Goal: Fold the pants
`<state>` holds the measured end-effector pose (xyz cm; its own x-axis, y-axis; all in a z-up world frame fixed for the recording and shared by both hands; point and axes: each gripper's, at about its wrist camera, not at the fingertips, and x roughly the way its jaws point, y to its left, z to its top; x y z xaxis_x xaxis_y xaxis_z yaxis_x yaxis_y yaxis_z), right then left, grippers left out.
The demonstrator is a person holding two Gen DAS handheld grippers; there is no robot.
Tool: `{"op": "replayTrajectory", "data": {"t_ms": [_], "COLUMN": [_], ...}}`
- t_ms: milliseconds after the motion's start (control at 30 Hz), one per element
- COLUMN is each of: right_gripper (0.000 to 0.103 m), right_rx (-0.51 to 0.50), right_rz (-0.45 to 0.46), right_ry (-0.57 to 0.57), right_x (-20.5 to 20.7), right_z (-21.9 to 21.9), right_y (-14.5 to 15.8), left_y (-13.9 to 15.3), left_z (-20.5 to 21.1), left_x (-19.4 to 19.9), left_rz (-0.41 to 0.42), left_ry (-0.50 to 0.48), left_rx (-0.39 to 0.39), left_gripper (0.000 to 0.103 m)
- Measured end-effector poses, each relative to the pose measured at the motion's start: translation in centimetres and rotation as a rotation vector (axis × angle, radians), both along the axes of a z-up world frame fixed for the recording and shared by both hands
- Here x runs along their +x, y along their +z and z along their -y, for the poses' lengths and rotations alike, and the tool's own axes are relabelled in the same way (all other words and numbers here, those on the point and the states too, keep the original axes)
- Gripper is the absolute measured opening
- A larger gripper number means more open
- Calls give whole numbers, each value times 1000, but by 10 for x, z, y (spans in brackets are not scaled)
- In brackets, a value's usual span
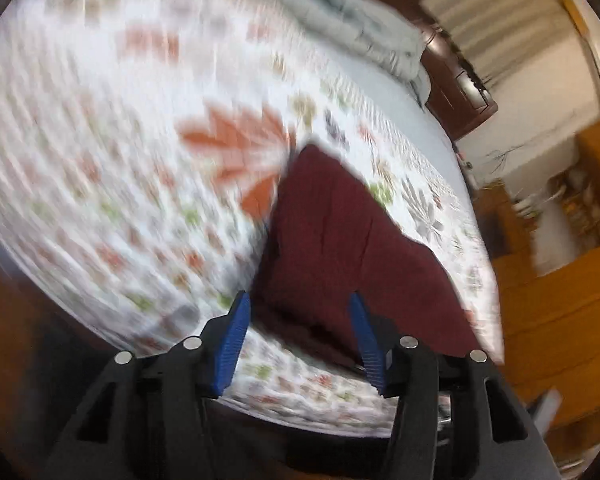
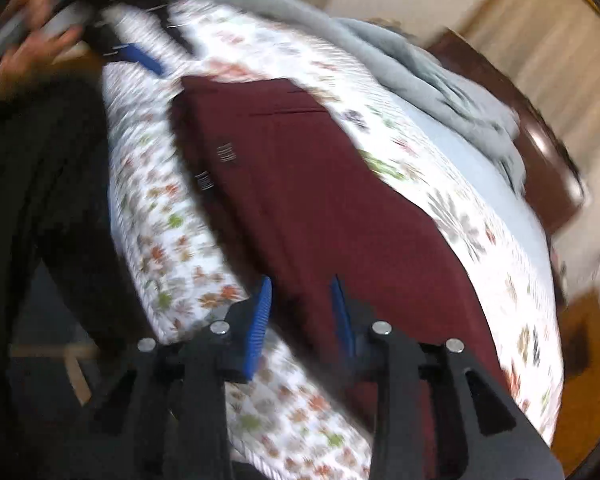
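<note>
Dark red pants (image 2: pixel 320 200) lie stretched out flat on a bed with a white flowered cover (image 2: pixel 160 232). In the left wrist view the pants (image 1: pixel 332 248) lie just ahead, with one end toward me. My left gripper (image 1: pixel 298 308) is open above that end, holding nothing. My right gripper (image 2: pixel 300 292) is open above the long edge of the pants, holding nothing. The left gripper's blue fingers (image 2: pixel 140 58) and the person's hand show at the far end of the pants in the right wrist view. Both views are blurred by motion.
A grey blanket (image 2: pixel 420 76) is bunched at the far side of the bed. A dark wooden headboard (image 2: pixel 540 152) stands behind it. The bed cover (image 1: pixel 100 160) fills the left. Wooden furniture (image 1: pixel 560 300) stands to the right of the bed.
</note>
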<state>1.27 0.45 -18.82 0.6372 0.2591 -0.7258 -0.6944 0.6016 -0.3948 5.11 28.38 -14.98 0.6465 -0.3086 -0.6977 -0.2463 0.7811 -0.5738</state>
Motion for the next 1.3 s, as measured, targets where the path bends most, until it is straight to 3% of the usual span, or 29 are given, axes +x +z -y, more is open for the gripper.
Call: {"op": "replayTrajectory", "data": {"t_ms": [100, 167, 233, 300, 400, 467, 533, 667, 700, 733, 767, 800, 833, 900, 967, 1067, 1200, 1267, 1300], "right_gripper": [31, 37, 35, 34, 34, 36, 38, 38, 24, 3, 1, 9, 34, 66, 69, 69, 68, 68, 62], "right_rx": [118, 174, 176, 265, 460, 543, 604, 703, 714, 768, 824, 897, 1013, 1168, 1328, 1513, 1542, 1535, 1525], "right_rz": [-109, -223, -340, -381, -336, -299, -272, -264, -301, -334, -359, -374, -334, -244, -199, -271, -334, -391, -404], "right_ry": [-189, -306, -336, -354, -495, -624, -779, -976, -1044, -1065, -1067, -1062, -1066, -1143, -1281, -1362, -1338, -1347, -1352], "right_x": [29, 47, 54, 54, 57, 59, 57, 48, 47, 43, 38, 33, 19, -7, -36, -51, -42, -26, -22], "right_z": [36, 56, 63, 81, 160, 225, 299, 404, 430, 448, 462, 477, 499, 535, 580, 615, 622, 623, 627], "right_y": [6, -4, -20, -8, 31, 44, 44, 18, 2, -10, -15, -12, -1, 14, 16, -2, -11, -21, -27], "left_y": [29, 34, 21, 3, -35, -42, -41, -42, -42, -42, -41, -41, -41, -40, -40, -40, -39, -39, -39], "left_z": [20, 39, 59, 70, 70, 70, 72, 72, 72, 72, 73, 73, 74, 75, 76, 85, 97, 95, 94], "left_x": [5, 23, 53, 77, 99, 99, 98, 95, 97, 97, 97, 98, 99, 100, 100, 103, 105, 105, 105], "left_rz": [130, 195, 177, 87, -57, -57, -63, -71, -74, -77, -77, -75, -72, -64, -59, -60, -66, -63, -60], "left_ry": [-100, -185, -244, -257, -247, -256, -258, -254, -252, -251, -253, -257, -261, -262, -260, -271, -294, -293, -290], "left_rx": [27, 33, 50, 104, 118, 119, 140, 155, 152, 150, 154, 159, 162, 155, 139, 164, 228, 221, 211], "left_gripper": [57, 57, 57, 57, 57, 57, 57, 56, 56, 56, 56, 57, 57, 59, 66, 77, 83, 83, 83]}}
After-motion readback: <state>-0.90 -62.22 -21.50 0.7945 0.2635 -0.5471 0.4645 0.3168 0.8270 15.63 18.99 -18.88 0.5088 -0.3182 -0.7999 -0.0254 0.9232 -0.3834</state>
